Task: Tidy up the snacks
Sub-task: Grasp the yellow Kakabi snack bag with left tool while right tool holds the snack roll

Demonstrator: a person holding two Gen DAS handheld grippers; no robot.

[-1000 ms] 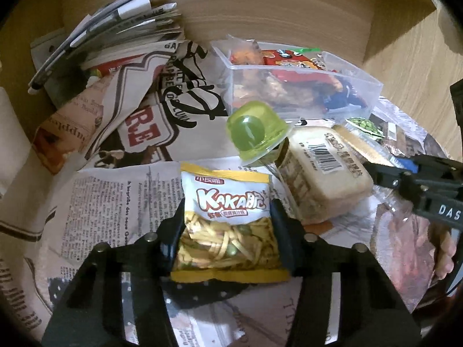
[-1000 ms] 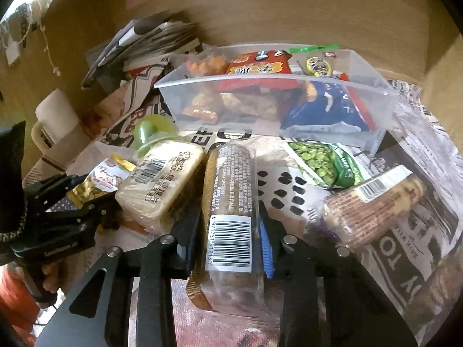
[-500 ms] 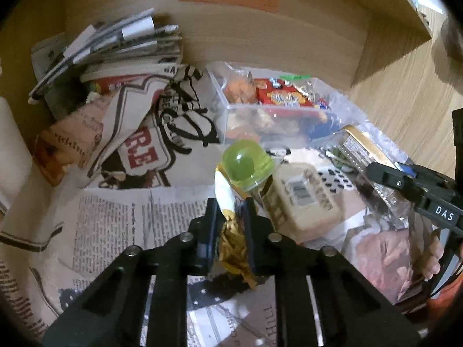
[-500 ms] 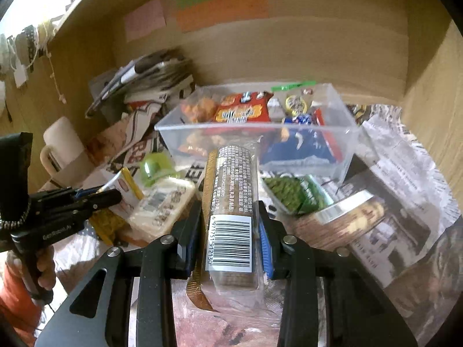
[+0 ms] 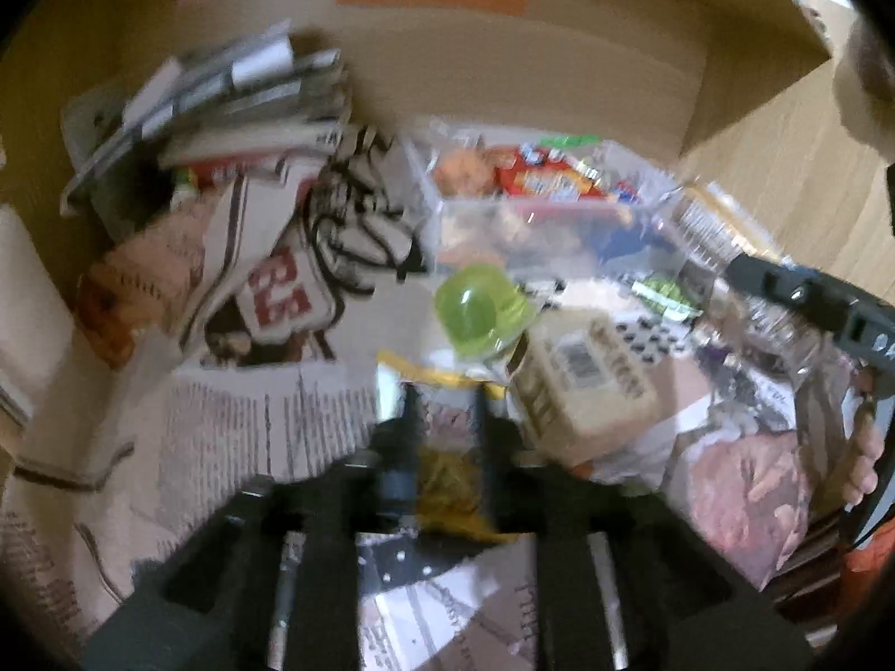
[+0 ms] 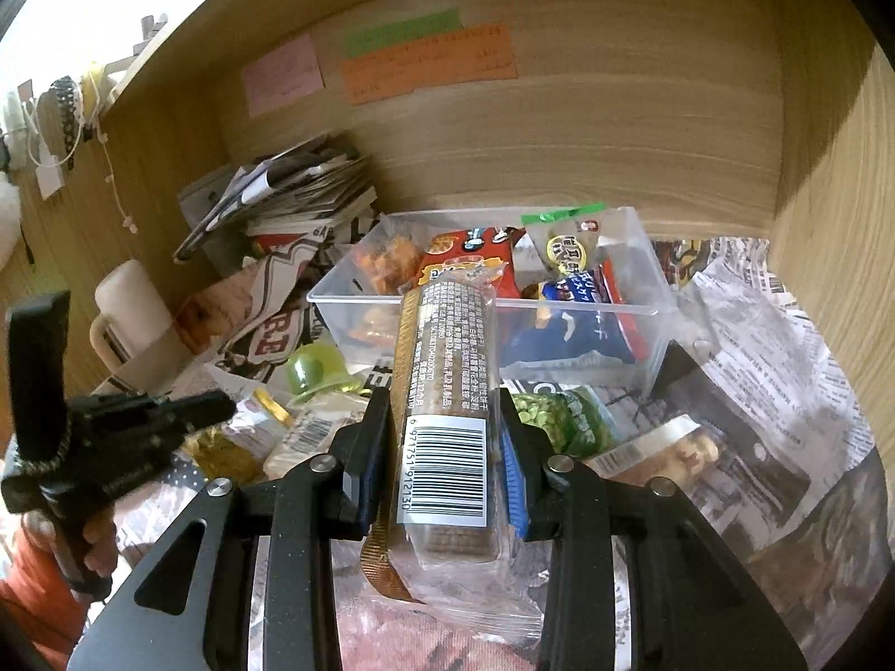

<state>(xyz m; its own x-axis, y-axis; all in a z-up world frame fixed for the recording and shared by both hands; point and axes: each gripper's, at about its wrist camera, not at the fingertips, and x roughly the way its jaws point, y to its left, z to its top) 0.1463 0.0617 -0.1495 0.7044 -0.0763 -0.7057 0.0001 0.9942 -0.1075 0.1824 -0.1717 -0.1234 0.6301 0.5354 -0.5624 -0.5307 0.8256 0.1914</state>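
My right gripper (image 6: pixel 444 419) is shut on a long biscuit pack (image 6: pixel 444 386) with a barcode, held raised with its tip at the front rim of the clear snack bin (image 6: pixel 643 279). My left gripper (image 5: pixel 442 414) is shut on a yellow Kaka snack bag (image 5: pixel 447 475), squeezed narrow between the fingers; this view is blurred. The left gripper and bag also show in the right wrist view (image 6: pixel 218 408). A green jelly cup (image 5: pixel 481 313) and a beige wrapped cake (image 5: pixel 587 380) lie just beyond the bag.
The bin holds several snack packs. A green pea bag (image 6: pixel 559 419) and a nut bar (image 6: pixel 654 447) lie on the newspaper in front of it. Stacked magazines (image 6: pixel 291 184) sit at back left. Wooden walls close the back and right.
My left gripper closed on the Kaka bag, crumpling it narrow, and lifted. My right gripper rose with the biscuit pack and moved toward the bin.
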